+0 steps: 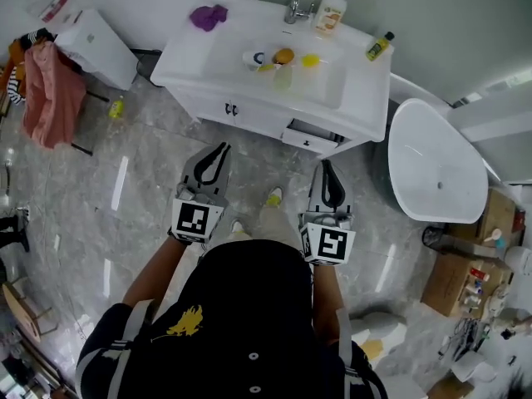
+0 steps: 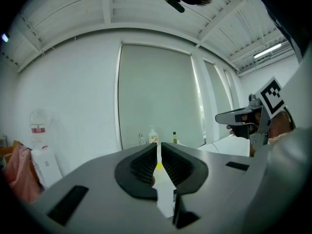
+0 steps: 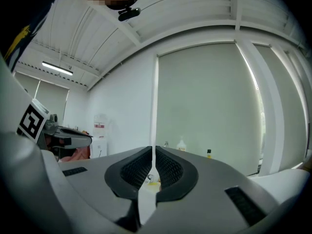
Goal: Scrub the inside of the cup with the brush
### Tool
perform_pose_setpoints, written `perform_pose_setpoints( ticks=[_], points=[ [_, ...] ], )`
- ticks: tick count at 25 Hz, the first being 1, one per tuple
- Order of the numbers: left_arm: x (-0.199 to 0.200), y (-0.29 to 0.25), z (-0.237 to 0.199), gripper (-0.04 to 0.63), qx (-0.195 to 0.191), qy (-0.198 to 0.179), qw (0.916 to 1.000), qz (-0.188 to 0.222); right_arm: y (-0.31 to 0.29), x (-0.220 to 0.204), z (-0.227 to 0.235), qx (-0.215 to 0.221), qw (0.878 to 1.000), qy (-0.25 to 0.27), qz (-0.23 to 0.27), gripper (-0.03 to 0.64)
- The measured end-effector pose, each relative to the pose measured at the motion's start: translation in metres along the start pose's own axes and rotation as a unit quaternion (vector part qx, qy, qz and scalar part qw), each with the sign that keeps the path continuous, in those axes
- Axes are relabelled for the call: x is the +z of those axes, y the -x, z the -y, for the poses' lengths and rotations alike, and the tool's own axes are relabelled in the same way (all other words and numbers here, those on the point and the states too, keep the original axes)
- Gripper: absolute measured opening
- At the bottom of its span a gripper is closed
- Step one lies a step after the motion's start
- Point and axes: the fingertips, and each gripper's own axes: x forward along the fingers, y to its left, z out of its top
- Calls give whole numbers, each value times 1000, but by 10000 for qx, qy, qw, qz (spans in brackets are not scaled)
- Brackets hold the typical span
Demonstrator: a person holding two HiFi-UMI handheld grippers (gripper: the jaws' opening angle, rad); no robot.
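In the head view a white sink basin (image 1: 241,77) holds a white cup (image 1: 252,58), a pale see-through cup (image 1: 283,78), an orange object (image 1: 283,56) and a yellow object (image 1: 310,60). I cannot tell which of these is the brush. My left gripper (image 1: 223,149) and right gripper (image 1: 326,166) hang side by side over the floor, well short of the vanity, pointing toward it. Both are shut with nothing between the jaws. In the left gripper view the left gripper (image 2: 159,152) shows its pads together; the right gripper (image 3: 152,161) shows the same in its own view.
A purple cloth (image 1: 208,16), a faucet (image 1: 294,8), a soap bottle (image 1: 331,11) and a small yellow-green bottle (image 1: 379,46) sit on the vanity top. A drawer (image 1: 312,135) stands slightly out. A white bathtub (image 1: 436,165) is at right, boxes (image 1: 465,281) behind it, pink cloth (image 1: 50,90) at left.
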Motion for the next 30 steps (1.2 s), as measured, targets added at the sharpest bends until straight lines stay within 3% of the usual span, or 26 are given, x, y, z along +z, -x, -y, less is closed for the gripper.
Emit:
perform_pose_setpoints(
  ticks=[1,2,5,9,17,30],
  points=[
    [5,-12,-3,41,80,34,10000,24,-9,1,9,87,10000,21,6,43],
    [10,-24,-4,43,136,44,9999,47,-18,2,19,179,9998,17,9,98],
    [20,-64,-6,204,122,-46,9999,71,-45,10,52,420,9990,8,116,247],
    [33,-110,1,344,50,-37,9999,89,-80,16,83,778,9966,43,254,388],
    [27,-160,30,370,-112,-249,9990,-342,-107,6,122,1008,9945,-78,282,400],
    [-3,-207,11,370,-151,-176,9981,-573,-152,-16,144,1034,9946,-66,-106,400]
  ],
)
